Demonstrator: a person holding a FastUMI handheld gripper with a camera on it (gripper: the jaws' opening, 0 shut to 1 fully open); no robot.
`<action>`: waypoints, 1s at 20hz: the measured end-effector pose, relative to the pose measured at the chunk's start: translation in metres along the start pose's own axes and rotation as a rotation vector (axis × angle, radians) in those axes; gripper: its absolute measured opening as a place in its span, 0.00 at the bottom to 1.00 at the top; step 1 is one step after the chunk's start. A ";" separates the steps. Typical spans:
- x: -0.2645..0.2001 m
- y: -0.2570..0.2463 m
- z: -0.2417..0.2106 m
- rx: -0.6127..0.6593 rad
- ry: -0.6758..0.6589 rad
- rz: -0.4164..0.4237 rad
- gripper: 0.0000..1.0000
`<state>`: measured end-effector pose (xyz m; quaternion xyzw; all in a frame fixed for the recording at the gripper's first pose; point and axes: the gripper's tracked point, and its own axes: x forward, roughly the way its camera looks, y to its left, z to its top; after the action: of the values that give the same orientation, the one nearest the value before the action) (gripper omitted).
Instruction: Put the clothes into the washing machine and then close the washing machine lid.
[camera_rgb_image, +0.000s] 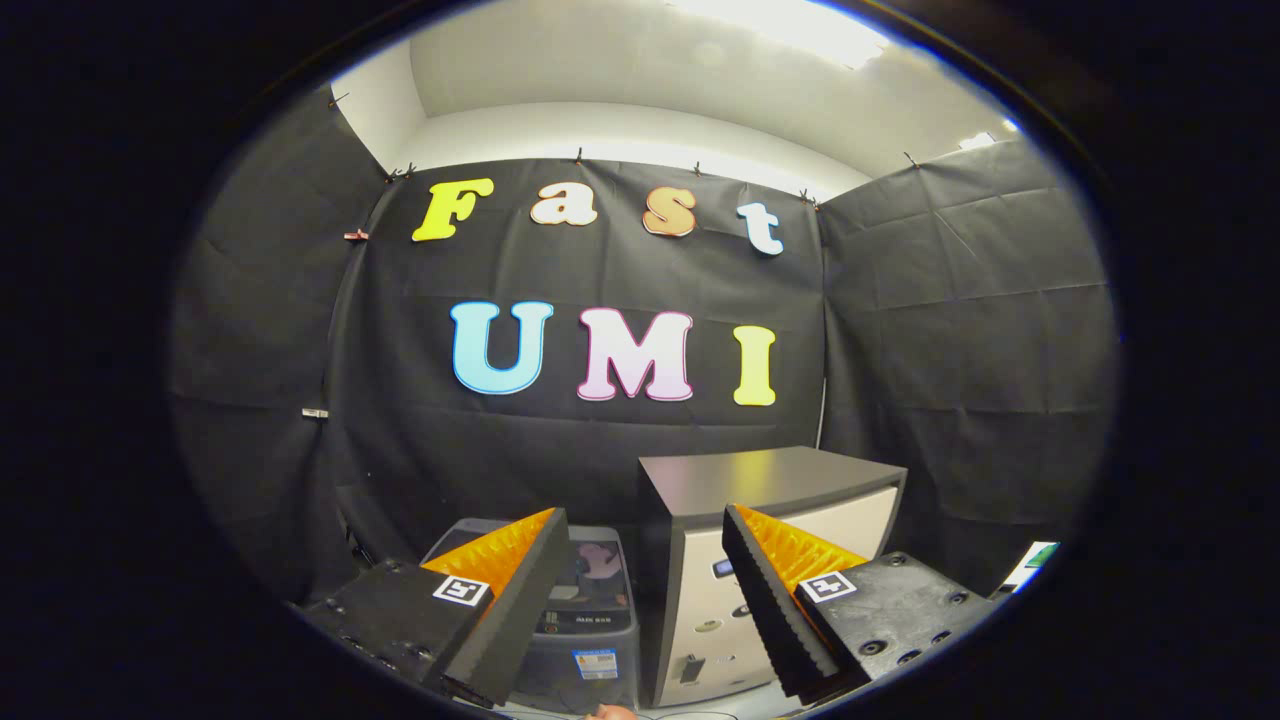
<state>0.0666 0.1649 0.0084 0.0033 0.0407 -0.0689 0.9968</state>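
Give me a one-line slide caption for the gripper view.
Open claw held empty ahead of a small grey washing machine beside a white cabinet.

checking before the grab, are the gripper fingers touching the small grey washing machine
Apart: in the gripper view the open gripper holds nothing, the small grey washing machine lying beyond its fingers.

Partly hidden behind the left finger (520, 580): the grey washing machine (590, 620), its lid area too dim to read as open or closed. Right of the washing machine, cabinet (760, 560) front partly covered by the other finger; controls too small to tell.
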 end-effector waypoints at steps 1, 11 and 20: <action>-0.007 -0.001 -0.003 0.011 0.010 0.000 0.97; -0.012 -0.024 -0.014 -0.019 0.065 0.032 0.97; -0.010 -0.053 -0.009 -0.066 0.061 0.027 0.98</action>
<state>0.0486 0.1137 0.0005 -0.0269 0.0730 -0.0541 0.9955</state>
